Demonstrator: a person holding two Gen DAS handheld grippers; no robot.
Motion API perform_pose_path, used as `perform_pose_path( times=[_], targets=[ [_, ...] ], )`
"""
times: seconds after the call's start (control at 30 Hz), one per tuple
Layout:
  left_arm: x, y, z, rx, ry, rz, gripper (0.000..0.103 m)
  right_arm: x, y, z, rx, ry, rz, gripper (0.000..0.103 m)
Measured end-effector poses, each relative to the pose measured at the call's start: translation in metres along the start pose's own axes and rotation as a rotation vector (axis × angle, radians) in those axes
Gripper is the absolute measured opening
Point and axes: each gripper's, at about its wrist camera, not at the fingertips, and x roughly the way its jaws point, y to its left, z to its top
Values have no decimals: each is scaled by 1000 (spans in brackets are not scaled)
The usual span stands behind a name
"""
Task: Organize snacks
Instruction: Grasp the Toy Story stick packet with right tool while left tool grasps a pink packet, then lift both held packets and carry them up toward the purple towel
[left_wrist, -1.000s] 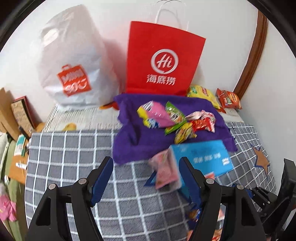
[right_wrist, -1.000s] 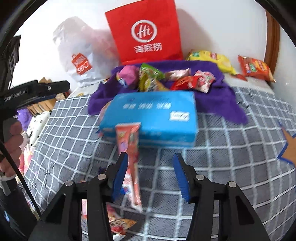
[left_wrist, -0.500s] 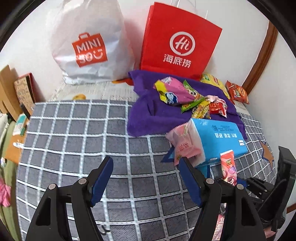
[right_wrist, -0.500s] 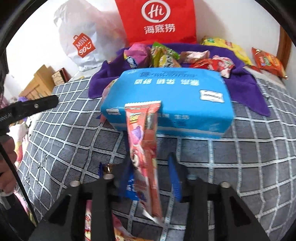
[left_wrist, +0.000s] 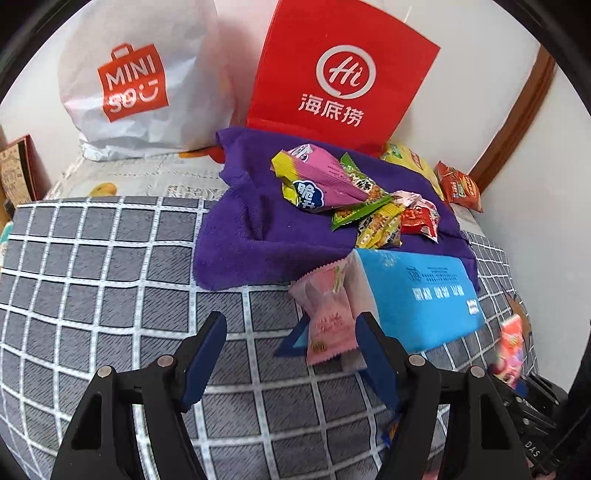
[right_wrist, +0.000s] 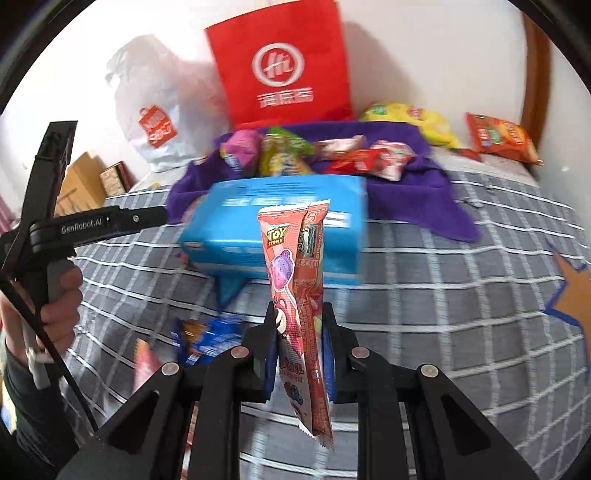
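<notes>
My right gripper (right_wrist: 300, 314) is shut on a long red Toy Story snack packet (right_wrist: 295, 258), which stands up between the pads above the checked bed cover. The same packet (left_wrist: 511, 343) shows blurred at the lower right of the left wrist view. My left gripper (left_wrist: 290, 325) is open with its jaws closing a little. A pink snack packet (left_wrist: 328, 317) leans on a blue tissue pack (left_wrist: 417, 295) just ahead of its right finger (left_wrist: 369, 339), untouched. Behind the pack (right_wrist: 273, 229), several snacks (left_wrist: 332, 188) lie piled on a purple cloth (left_wrist: 251, 236).
A red paper bag (left_wrist: 343, 74) and a white plastic bag (left_wrist: 136, 81) stand against the back wall. Yellow (right_wrist: 410, 118) and orange (right_wrist: 498, 136) packets lie at the back right. A blue packet (right_wrist: 210, 336) lies on the grey checked cover (left_wrist: 110, 295). A hand (right_wrist: 59, 302) holds the left gripper.
The right gripper has shut on the red packet and lifted it off the cover. The left gripper has come down and closer to the pink packet beside the blue pack.
</notes>
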Motion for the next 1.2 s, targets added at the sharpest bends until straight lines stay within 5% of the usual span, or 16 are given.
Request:
perform_pose_path(
  times=[0.27,0.37,0.43,0.9,1.17,1.2],
  targets=[
    [30,-3,10,-3,47,-27,59,-3,-41,-13,101,9,-53,20],
    [37,-5,10,-8,68,-85,41,-1,-47,-15,121,14,-56,20],
    [38,-6,9,-13,83,-156,16,1,-48,-15,124,19,-57,20],
    [-23,6,-10,2,49,-58,14,-6,-36,-18,104,7,-34,20],
    [-12,11,-32,21,100,41,15,1,-36,-28,109,44,-42,20],
    [-9,10,-34,24,103,52,22,2,-37,-30,114,48,-39,20]
  ],
)
